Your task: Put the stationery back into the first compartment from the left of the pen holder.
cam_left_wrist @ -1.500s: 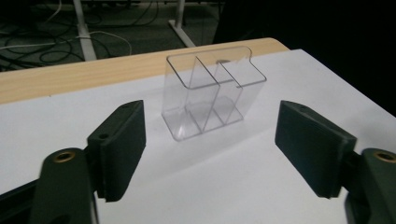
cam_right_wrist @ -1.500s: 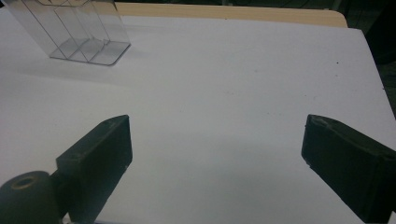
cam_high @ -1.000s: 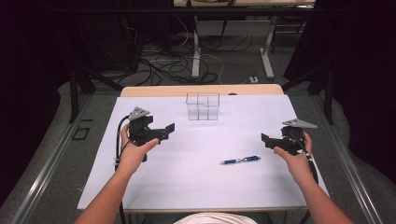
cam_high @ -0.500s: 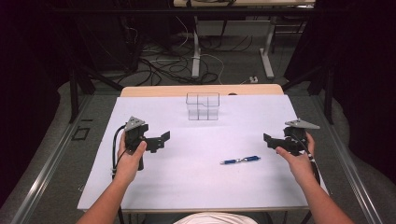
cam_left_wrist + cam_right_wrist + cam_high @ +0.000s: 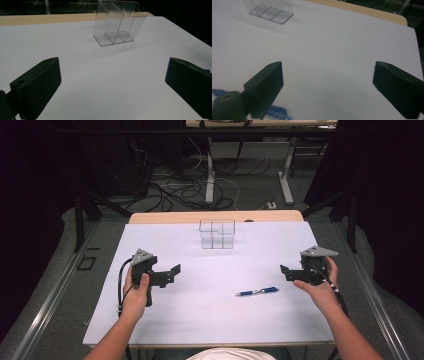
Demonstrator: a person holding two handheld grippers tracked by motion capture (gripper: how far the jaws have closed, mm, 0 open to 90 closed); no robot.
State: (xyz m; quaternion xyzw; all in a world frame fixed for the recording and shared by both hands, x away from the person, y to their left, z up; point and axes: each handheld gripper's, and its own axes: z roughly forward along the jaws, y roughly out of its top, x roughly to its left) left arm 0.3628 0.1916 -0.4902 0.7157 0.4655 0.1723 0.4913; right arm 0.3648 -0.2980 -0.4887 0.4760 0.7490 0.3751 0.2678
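A blue pen [image 5: 257, 291] lies on the white table cover [image 5: 210, 320], right of centre. A clear plastic organiser [image 5: 217, 234] with several compartments stands empty at the back middle. My left gripper [image 5: 172, 270] hovers over the left half, open, its jaws pointing right with nothing between them. My right gripper [image 5: 284, 271] is open just right of the pen, jaws pointing left. In the left gripper view the organiser [image 5: 117, 23] stands ahead of the left gripper [image 5: 112, 67]. In the right gripper view the pen [image 5: 278, 113] lies by the lower left jaw of the right gripper [image 5: 328, 68].
The wooden table edge [image 5: 215, 216] shows behind the white cover. Beyond it are the floor with loose cables [image 5: 180, 190] and metal table legs [image 5: 210, 170]. The organiser [image 5: 270, 10] sits far off at the top left of the right gripper view.
My left gripper has drawn back toward the person and slightly left, staying open. The right gripper has barely shifted. The pen and the organiser have stayed put.
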